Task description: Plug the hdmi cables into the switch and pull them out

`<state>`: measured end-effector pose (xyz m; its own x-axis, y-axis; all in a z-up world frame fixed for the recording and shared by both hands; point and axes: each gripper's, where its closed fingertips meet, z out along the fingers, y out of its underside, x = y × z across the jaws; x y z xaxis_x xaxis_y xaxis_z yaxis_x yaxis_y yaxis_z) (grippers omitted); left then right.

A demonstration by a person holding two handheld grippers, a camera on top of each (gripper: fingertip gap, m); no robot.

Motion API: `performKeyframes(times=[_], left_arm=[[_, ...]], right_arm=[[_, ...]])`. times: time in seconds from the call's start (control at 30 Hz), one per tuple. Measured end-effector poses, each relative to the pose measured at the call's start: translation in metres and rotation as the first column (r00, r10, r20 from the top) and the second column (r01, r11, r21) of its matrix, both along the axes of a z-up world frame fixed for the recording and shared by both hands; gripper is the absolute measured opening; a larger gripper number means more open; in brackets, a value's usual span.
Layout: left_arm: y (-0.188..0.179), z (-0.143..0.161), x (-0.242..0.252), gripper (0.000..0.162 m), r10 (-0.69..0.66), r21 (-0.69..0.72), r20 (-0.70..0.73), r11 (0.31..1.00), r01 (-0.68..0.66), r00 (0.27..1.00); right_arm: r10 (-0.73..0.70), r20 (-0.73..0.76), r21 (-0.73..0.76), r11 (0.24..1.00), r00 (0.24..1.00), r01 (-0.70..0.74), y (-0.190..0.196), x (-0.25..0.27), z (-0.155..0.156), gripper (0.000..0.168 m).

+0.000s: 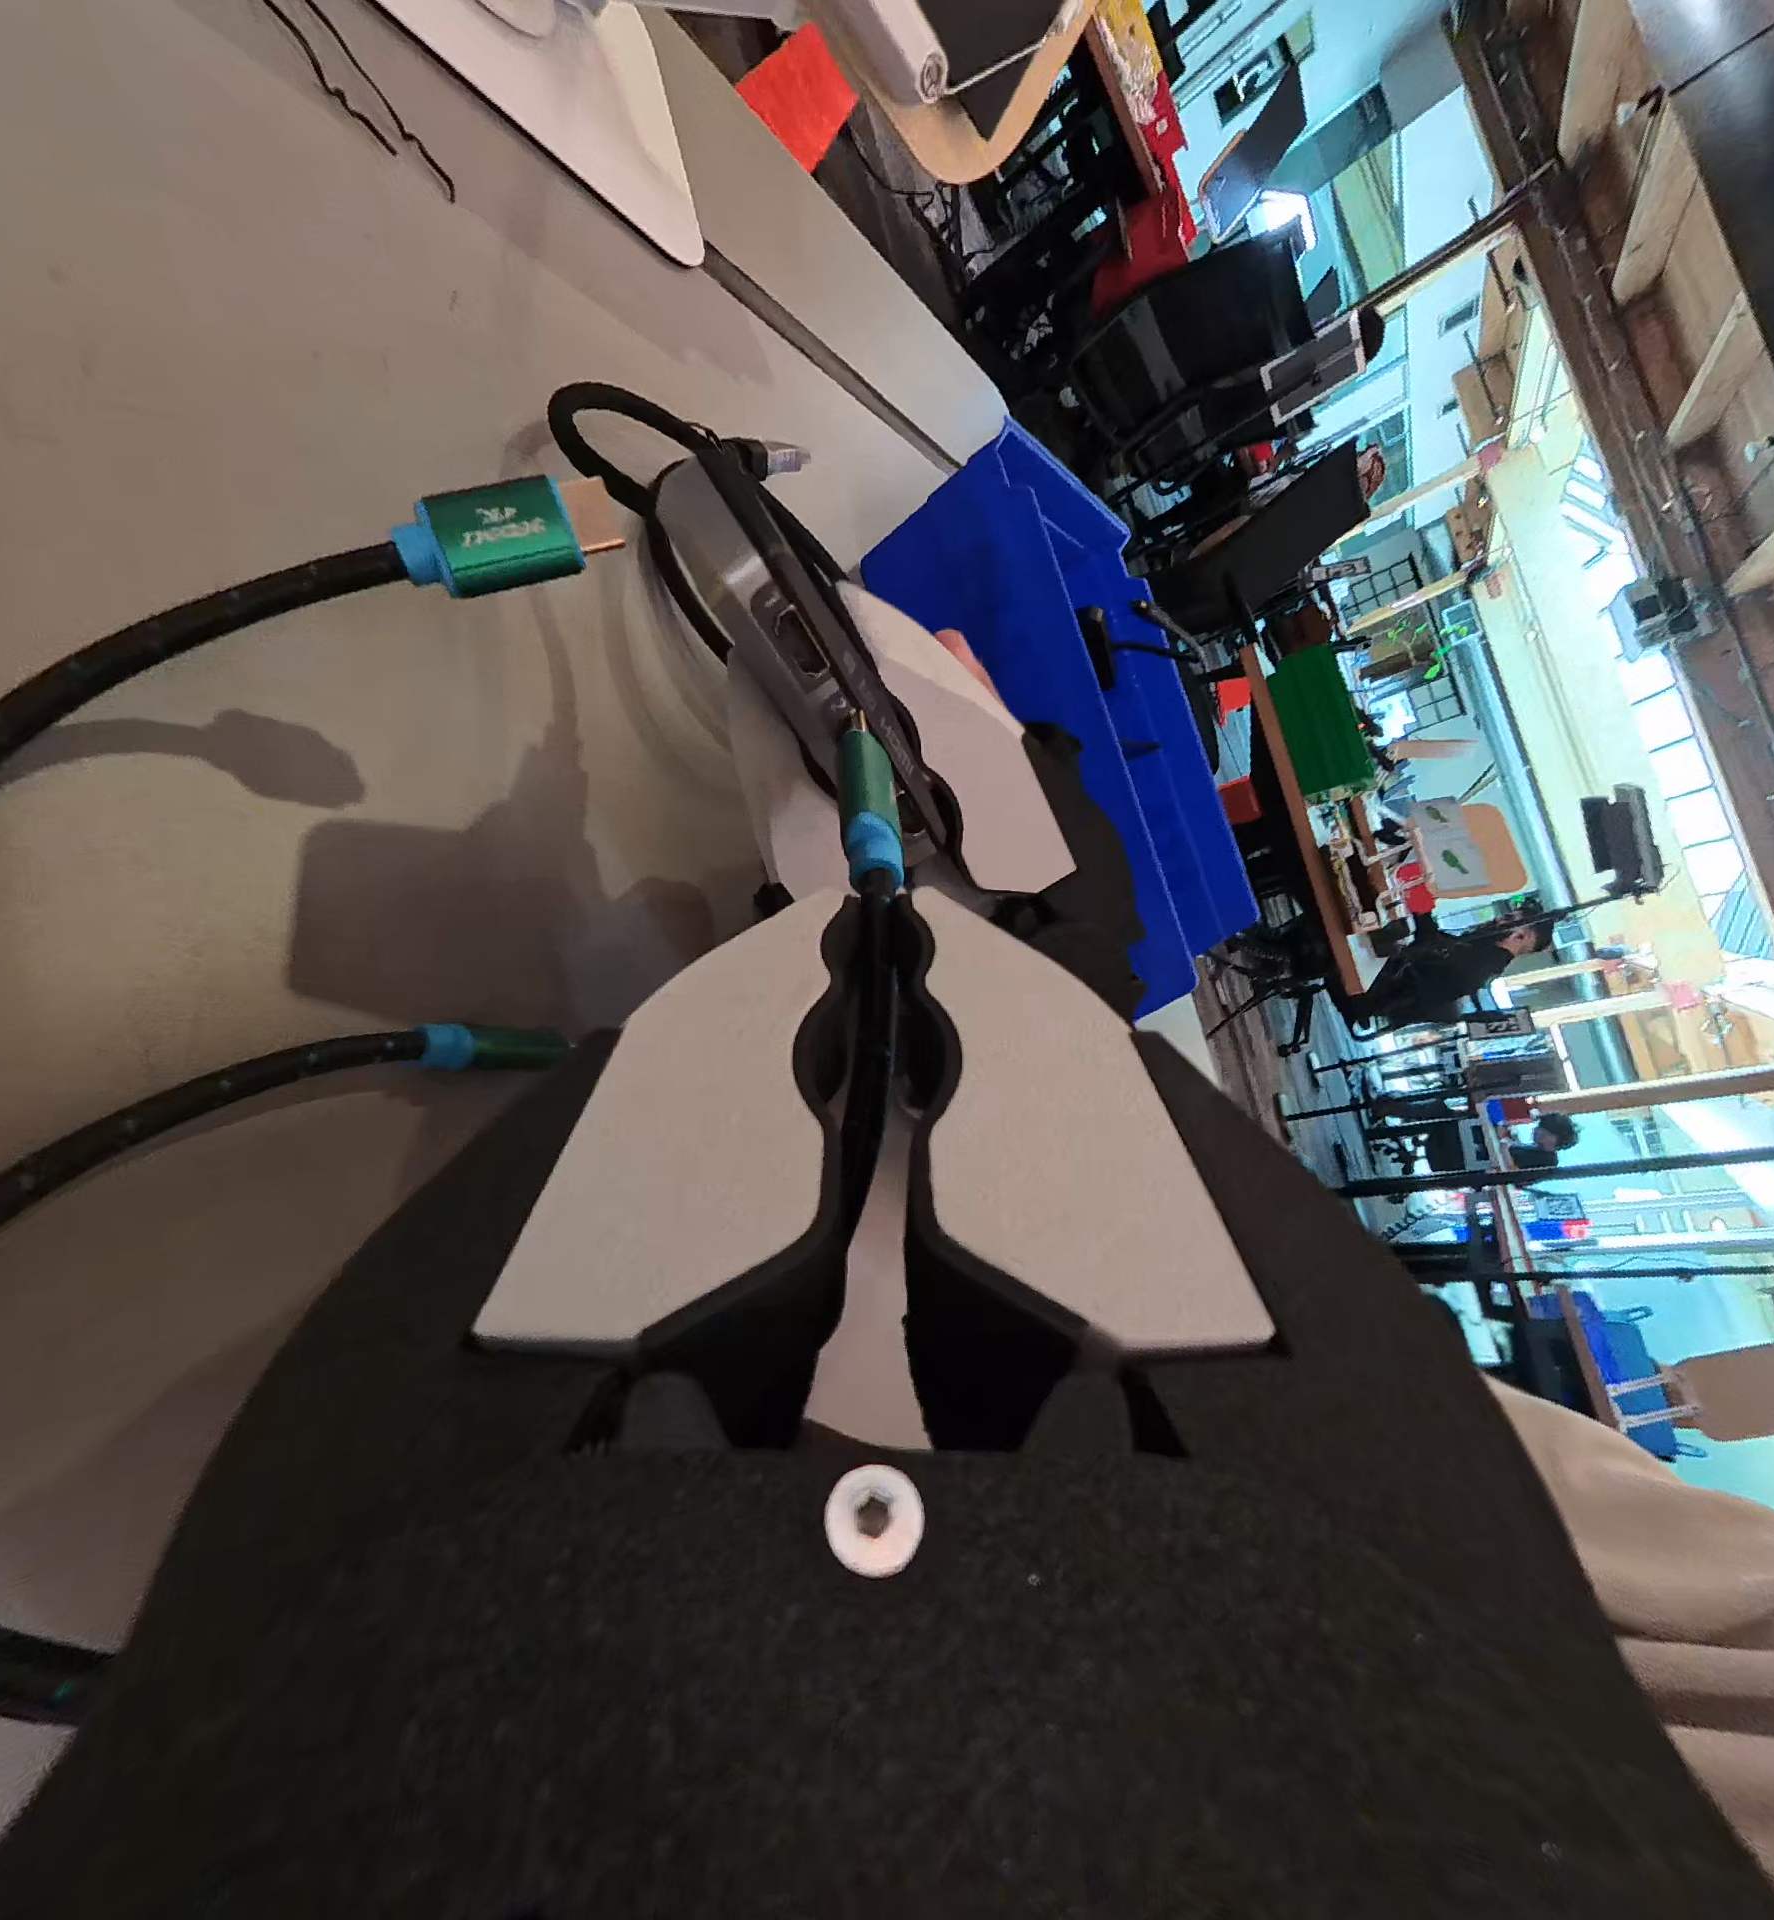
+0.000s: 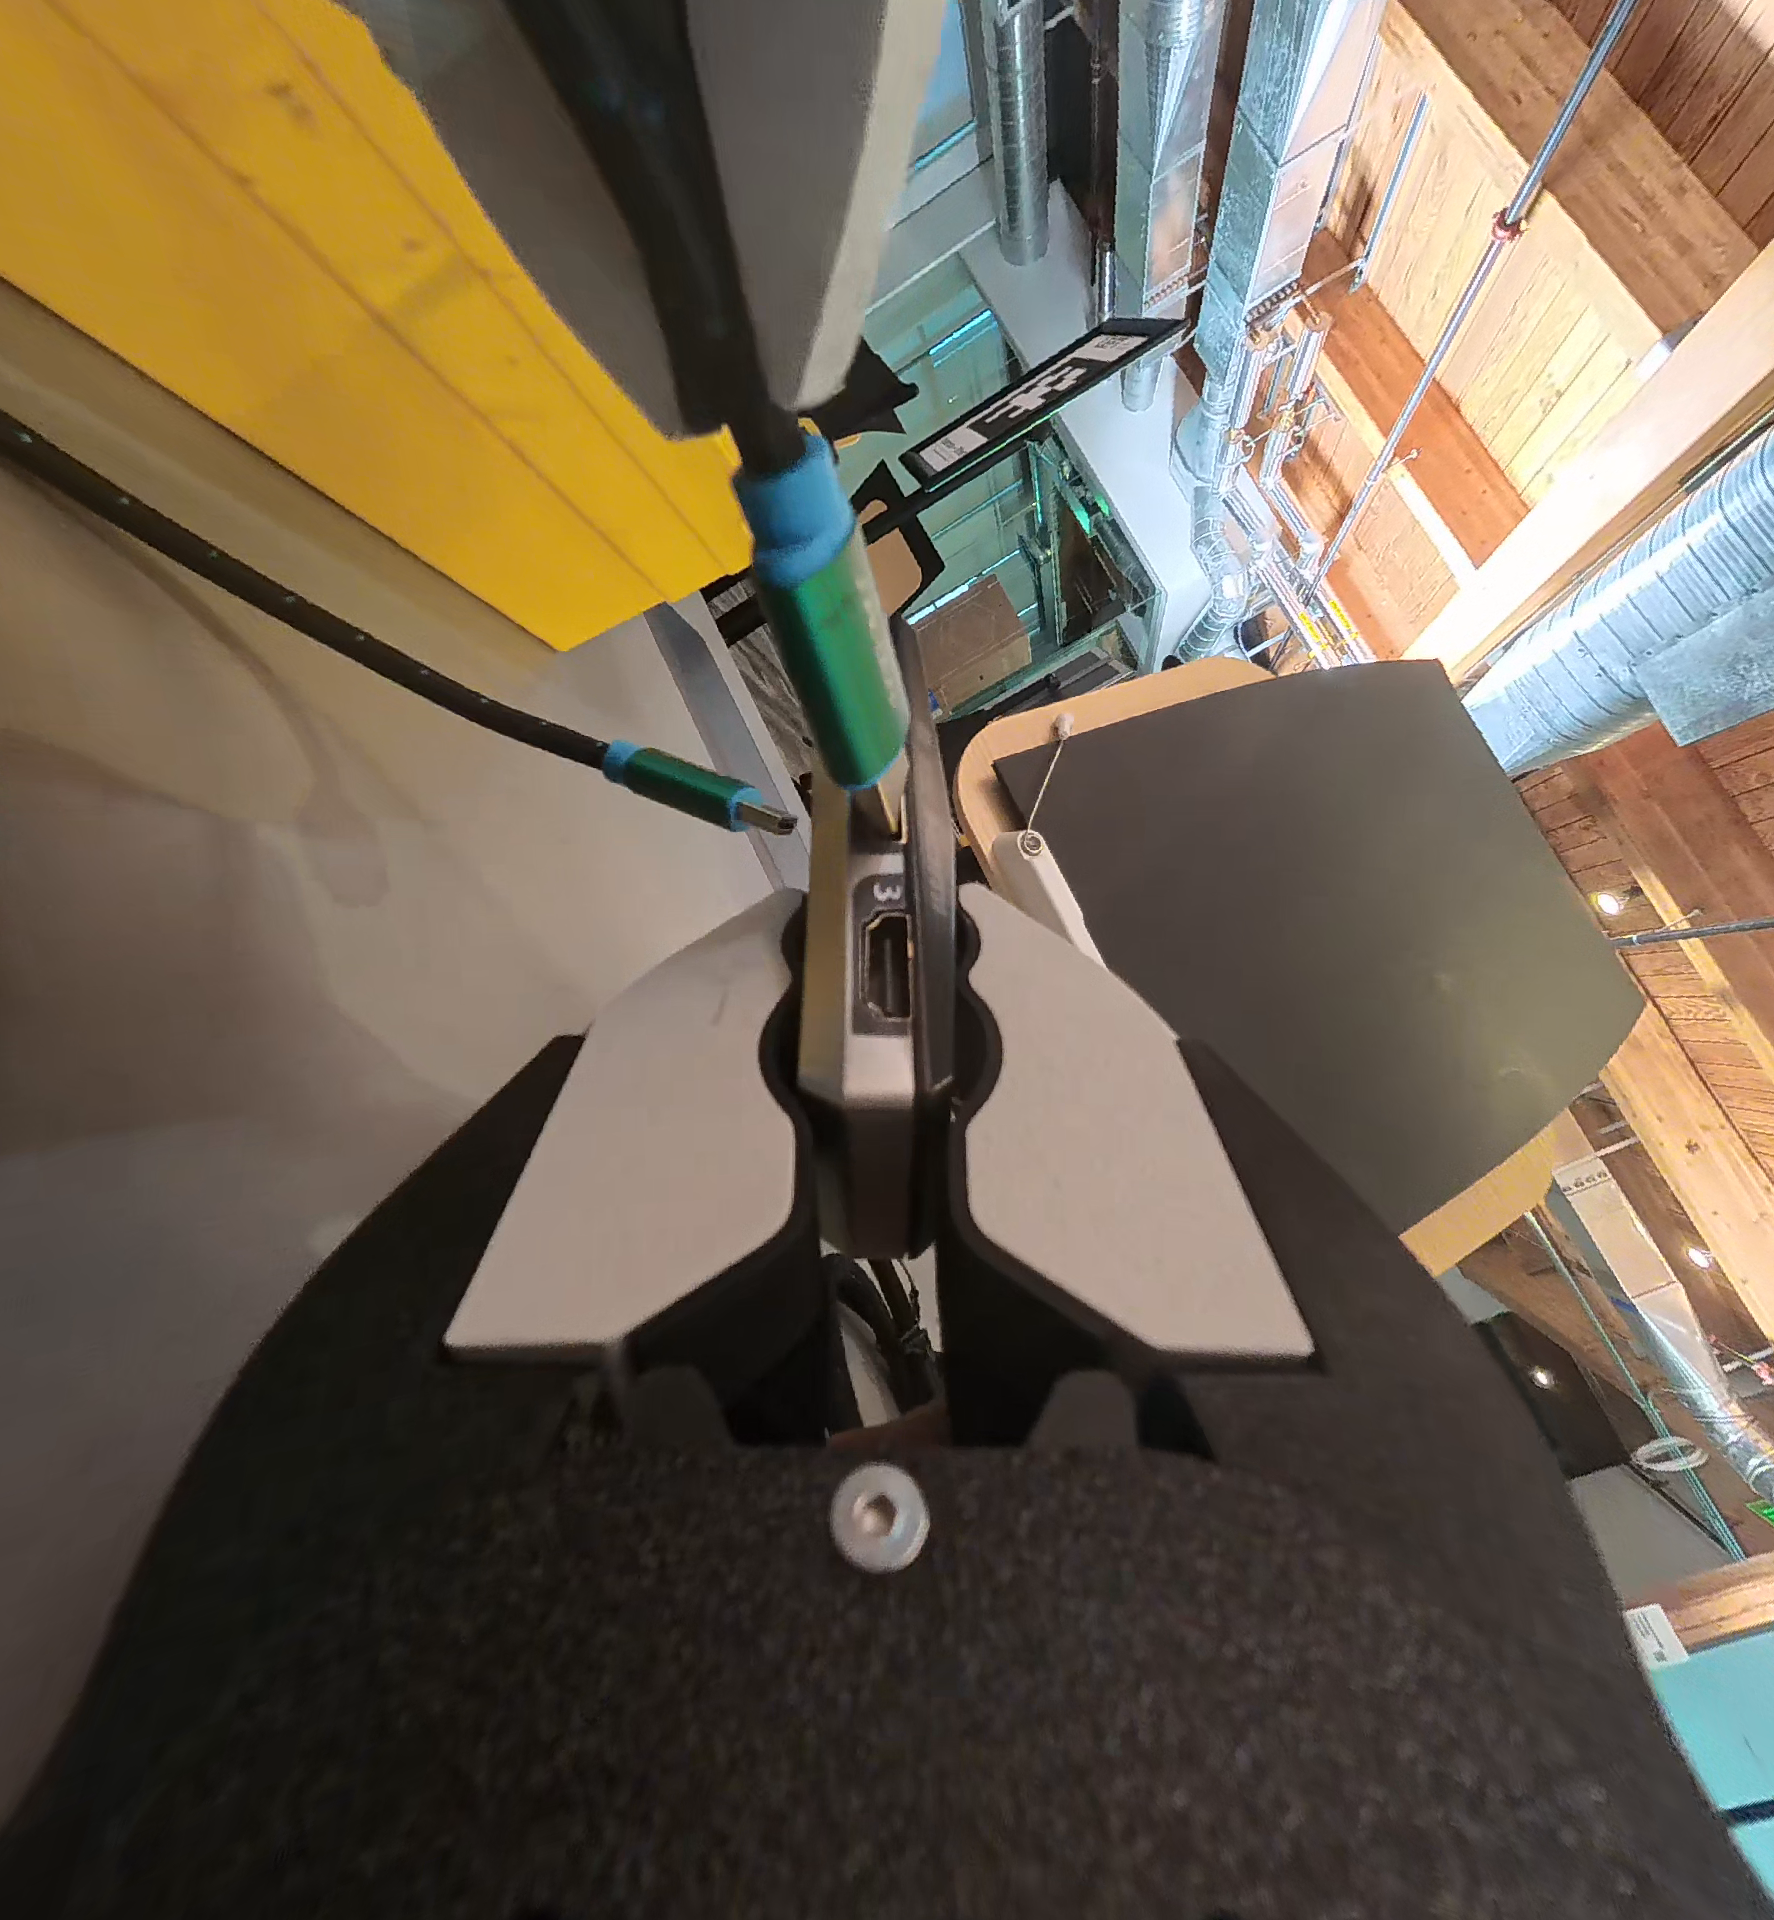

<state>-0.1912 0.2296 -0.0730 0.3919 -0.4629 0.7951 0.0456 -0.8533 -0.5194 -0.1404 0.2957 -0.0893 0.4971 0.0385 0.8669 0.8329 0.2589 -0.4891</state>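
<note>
My right gripper (image 2: 878, 904) is shut on the grey HDMI switch (image 2: 852, 1132) and holds it edge-on; one empty port (image 2: 888, 971) faces the camera. My left gripper (image 1: 878, 909) is shut on a black braided HDMI cable (image 1: 867, 1081), just behind its green plug (image 1: 867, 800). The plug's gold tip (image 2: 881, 810) sits in a port of the switch (image 1: 758, 592), with some gold still showing. Two other green-plugged cables (image 1: 498, 530) (image 1: 488, 1044) lie loose on the table. One of them shows in the right wrist view (image 2: 696, 792).
A blue bin (image 1: 1059, 582) stands just behind the switch near the table edge. A yellow bin (image 2: 291, 260) is at the upper left in the right wrist view. A white mat (image 1: 602, 135) lies farther off. The switch's own black lead (image 1: 592, 400) loops beside it. Tip to tip, the grippers are about 9 cm apart.
</note>
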Motion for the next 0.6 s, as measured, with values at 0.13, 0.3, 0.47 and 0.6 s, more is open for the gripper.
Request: performKeyframes(times=[0.13,0.3,0.47,0.6], left_arm=[[0.0001,-0.0018,0.002,0.006,0.037,-0.072,0.065,0.997,-0.032,0.997],[0.0,-0.0013,0.0031,0.006,0.052,-0.172,0.15,0.985,-0.026,0.987],[0.0,0.0,0.0033,0.005,0.067,-0.256,0.222,0.967,-0.009,0.973],[0.0008,0.0005,0.0017,0.005,0.064,-0.271,0.234,0.962,0.002,0.97]], right_arm=[[-0.027,0.02,0.008,1.0,0.999,0.027,0.001,0.002,0.0,0.023],[-0.042,0.022,0.01,0.999,0.999,0.042,0.0012,0.0034,0.0006,0.023],[-0.05,0.019,0.019,0.999,0.999,0.05,0.0001,0.0047,0.0028,0.023],[-0.067,0.046,0.034,0.997,0.997,0.066,-0.0014,0.0048,0.0038,0.022]])
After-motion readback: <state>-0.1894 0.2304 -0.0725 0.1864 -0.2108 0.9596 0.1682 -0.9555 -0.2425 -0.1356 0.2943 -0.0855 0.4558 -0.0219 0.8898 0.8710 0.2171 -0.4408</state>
